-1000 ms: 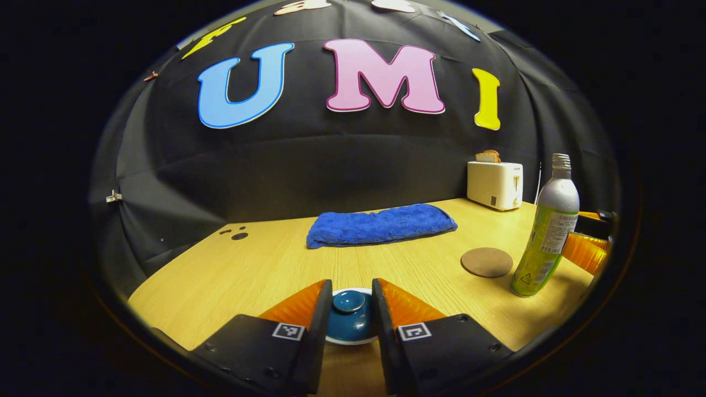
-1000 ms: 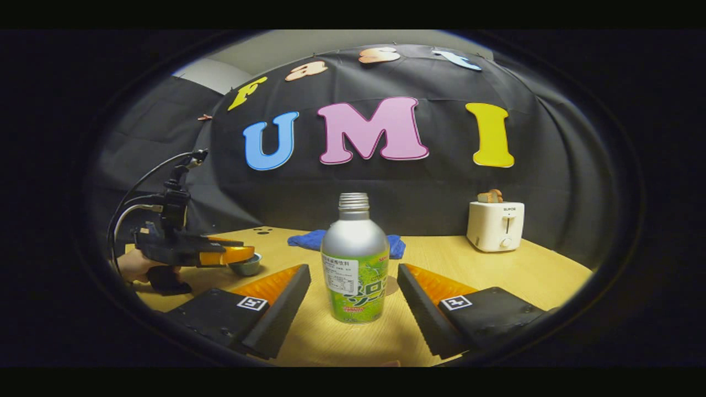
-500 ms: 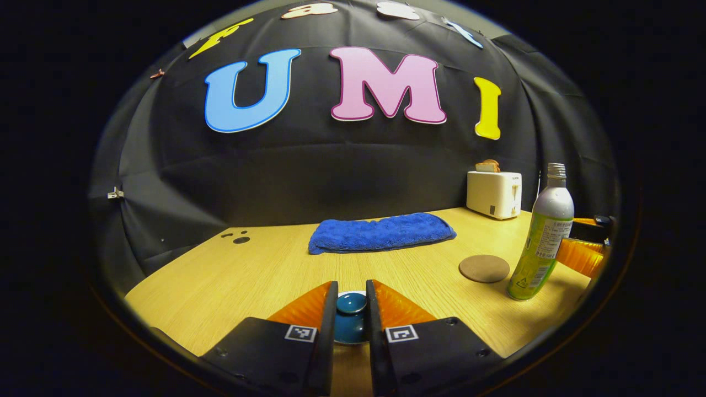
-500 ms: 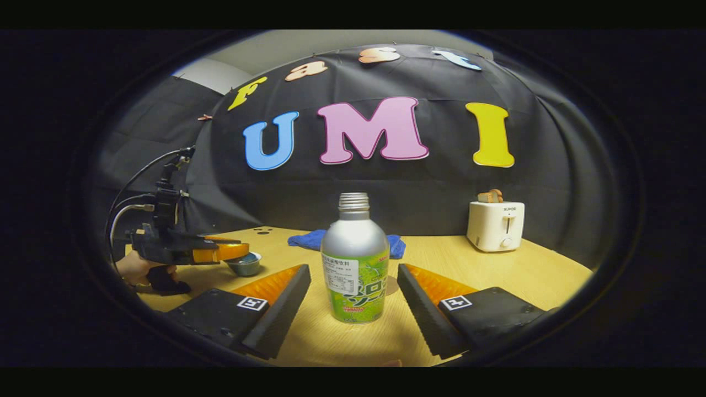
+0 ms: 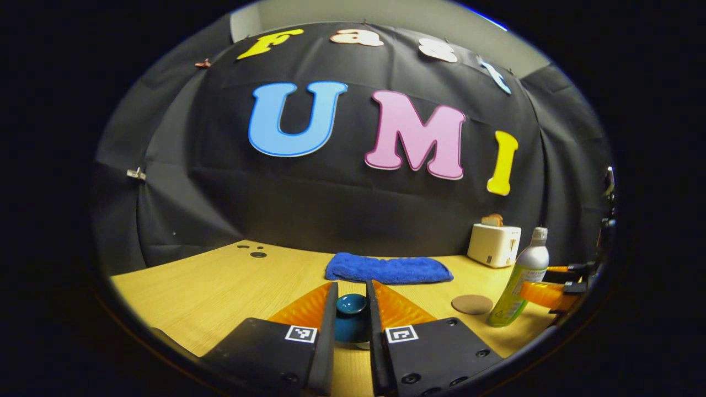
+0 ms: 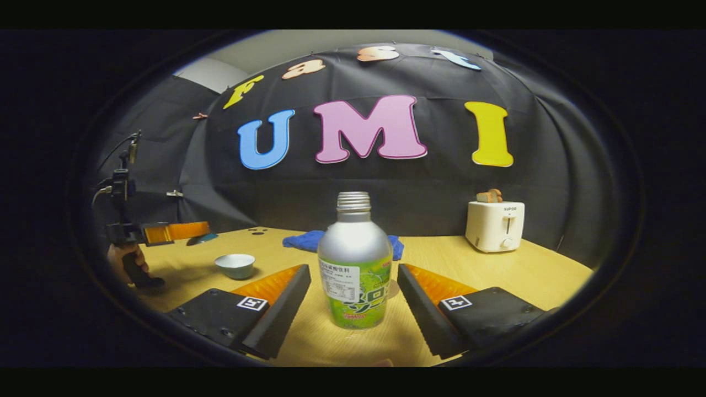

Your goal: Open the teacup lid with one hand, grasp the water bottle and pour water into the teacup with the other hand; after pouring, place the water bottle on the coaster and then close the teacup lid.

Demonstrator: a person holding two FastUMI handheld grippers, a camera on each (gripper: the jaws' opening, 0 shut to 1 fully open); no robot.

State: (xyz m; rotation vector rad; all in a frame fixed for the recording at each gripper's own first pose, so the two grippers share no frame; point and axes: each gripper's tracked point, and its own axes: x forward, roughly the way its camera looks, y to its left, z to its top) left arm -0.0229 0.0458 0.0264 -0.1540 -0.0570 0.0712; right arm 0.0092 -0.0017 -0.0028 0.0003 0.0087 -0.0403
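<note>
Lifting the lid (image 5: 352, 309) clear in my clamped left tool (image 5: 351, 302), I've bared the teacup (image 6: 235, 266) below it. My right tool (image 6: 353, 286) gapes wide, the water bottle (image 6: 354, 264) standing untouched between its fingers, so gripping comes next.

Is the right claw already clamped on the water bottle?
No: in the right gripper view the right claw stands open, its fingers apart from the water bottle on both sides.
</note>
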